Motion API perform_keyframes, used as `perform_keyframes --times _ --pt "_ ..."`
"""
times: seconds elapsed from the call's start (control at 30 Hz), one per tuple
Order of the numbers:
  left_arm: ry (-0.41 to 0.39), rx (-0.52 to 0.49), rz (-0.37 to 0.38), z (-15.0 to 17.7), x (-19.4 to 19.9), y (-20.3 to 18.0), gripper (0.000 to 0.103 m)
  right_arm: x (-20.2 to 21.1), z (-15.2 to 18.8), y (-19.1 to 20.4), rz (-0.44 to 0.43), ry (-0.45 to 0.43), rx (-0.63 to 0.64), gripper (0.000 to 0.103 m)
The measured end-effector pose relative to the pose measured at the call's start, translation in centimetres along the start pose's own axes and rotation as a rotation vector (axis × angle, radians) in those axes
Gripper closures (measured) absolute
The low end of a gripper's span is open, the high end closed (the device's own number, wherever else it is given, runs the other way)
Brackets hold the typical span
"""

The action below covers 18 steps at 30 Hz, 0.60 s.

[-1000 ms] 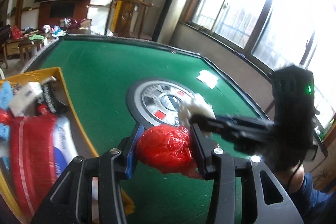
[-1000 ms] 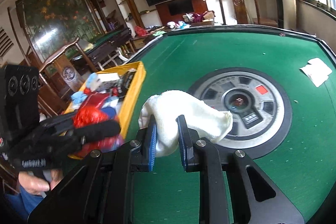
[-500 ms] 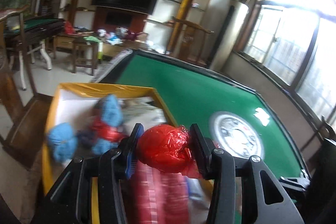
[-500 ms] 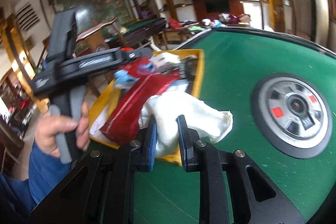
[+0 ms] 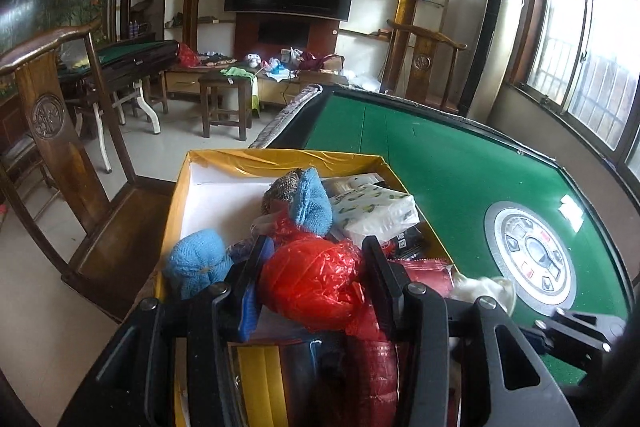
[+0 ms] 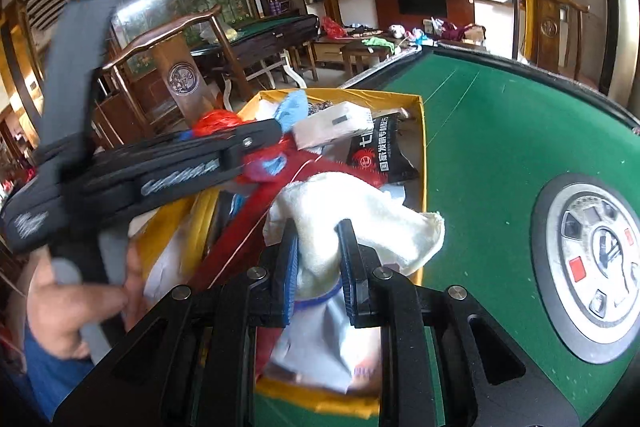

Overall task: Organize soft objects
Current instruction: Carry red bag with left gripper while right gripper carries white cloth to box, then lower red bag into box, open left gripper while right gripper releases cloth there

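Note:
My left gripper [image 5: 316, 267] is shut on a crumpled red plastic bag [image 5: 312, 279] and hangs over the yellow box [image 5: 280, 161], which is crowded with soft things. Inside lie blue knitted pieces [image 5: 196, 263], a white tissue pack [image 5: 376, 211] and red packaging. My right gripper [image 6: 318, 247] is shut on a cream-white towel [image 6: 352, 219] above the box's near right side [image 6: 420, 147]. In the right wrist view, the left gripper [image 6: 224, 143] reaches across the box with the red bag [image 6: 216, 119] at its tip, held by a hand [image 6: 72, 299].
The box sits at the left edge of a green felt table [image 5: 440, 163] with a round grey centre panel [image 5: 532, 255]. A wooden chair [image 5: 60, 131] stands close beside the box. A white paper [image 5: 572, 207] lies on the felt farther right.
Both grippers have swung left from over the green felt to above the yellow box, each still gripping its load. The left view turned from the table centre toward the box and the room.

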<state>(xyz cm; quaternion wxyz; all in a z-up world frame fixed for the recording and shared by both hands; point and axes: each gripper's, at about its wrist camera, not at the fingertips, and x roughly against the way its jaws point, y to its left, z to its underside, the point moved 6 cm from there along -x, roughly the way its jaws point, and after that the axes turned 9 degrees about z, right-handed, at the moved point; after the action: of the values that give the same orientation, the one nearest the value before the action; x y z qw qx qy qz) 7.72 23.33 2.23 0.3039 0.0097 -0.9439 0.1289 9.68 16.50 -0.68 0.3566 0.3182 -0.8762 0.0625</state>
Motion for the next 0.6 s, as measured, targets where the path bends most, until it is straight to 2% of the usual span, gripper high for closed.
perform_keyframes --times 0.27,0.5,0.6 --pt "-0.017 -0.047 -0.056 -0.1 0.2 -0.1 0.057 -1.9 -1.0 0.1 0.004 0.01 0.007 0.082" --pt "-0.022 -0.062 -0.074 -0.2 0.3 -0.3 0.054 -1.7 -0.8 0.4 -0.001 0.001 0.008 0.08" --pt "-0.025 -0.064 -0.076 -0.2 0.3 -0.3 0.052 -1.6 -0.7 0.4 -0.006 0.001 0.006 0.076"
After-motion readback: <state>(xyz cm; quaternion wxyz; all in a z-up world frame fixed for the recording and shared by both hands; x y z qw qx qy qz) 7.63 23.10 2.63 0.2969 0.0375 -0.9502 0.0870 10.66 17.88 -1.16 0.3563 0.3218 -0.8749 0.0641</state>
